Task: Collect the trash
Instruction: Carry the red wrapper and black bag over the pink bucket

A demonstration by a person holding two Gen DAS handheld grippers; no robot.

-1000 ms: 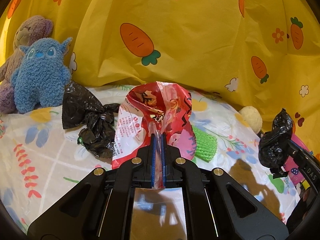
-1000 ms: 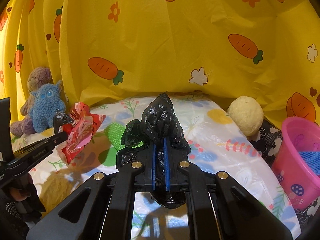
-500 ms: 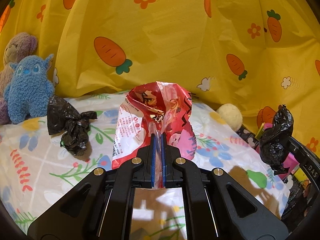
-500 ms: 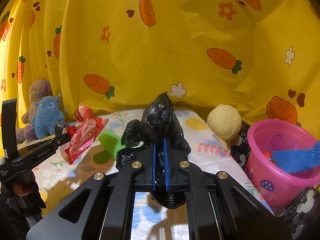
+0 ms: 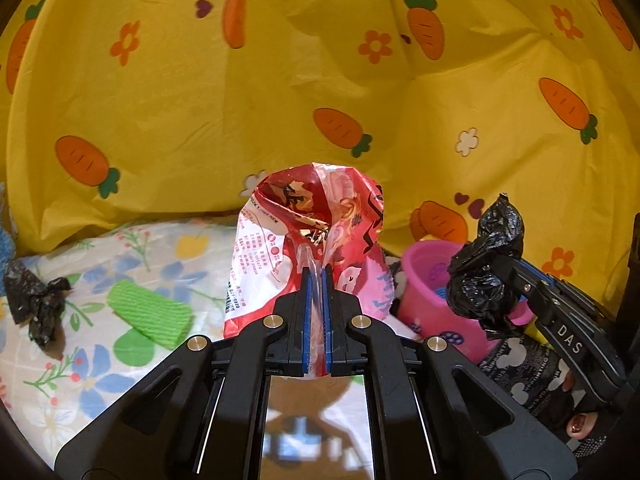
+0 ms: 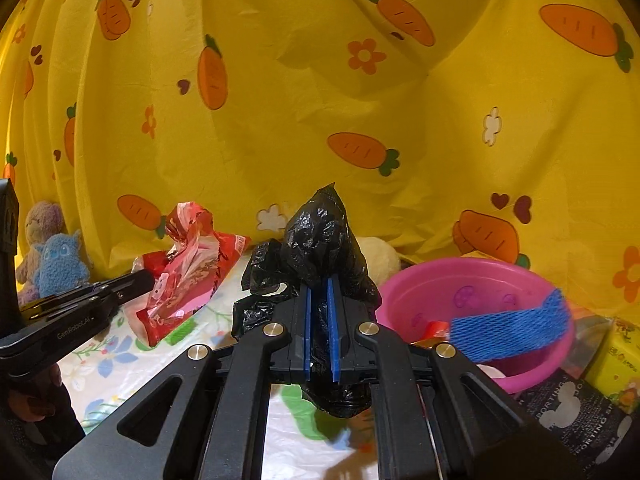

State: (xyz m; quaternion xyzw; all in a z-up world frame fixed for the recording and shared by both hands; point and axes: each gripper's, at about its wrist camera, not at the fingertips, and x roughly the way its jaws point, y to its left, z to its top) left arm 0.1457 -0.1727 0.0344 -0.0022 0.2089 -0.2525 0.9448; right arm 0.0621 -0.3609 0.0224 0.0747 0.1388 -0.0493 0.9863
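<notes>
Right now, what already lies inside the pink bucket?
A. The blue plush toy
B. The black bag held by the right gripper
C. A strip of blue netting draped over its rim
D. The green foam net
C: in the right wrist view a blue netting strip hangs across the pink bucket, over its near rim.

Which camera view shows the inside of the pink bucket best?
The right wrist view: the pink bucket opens toward the camera, with blue netting and a red scrap inside. In the left wrist view the red wrapper and black bag hide most of it.
</notes>
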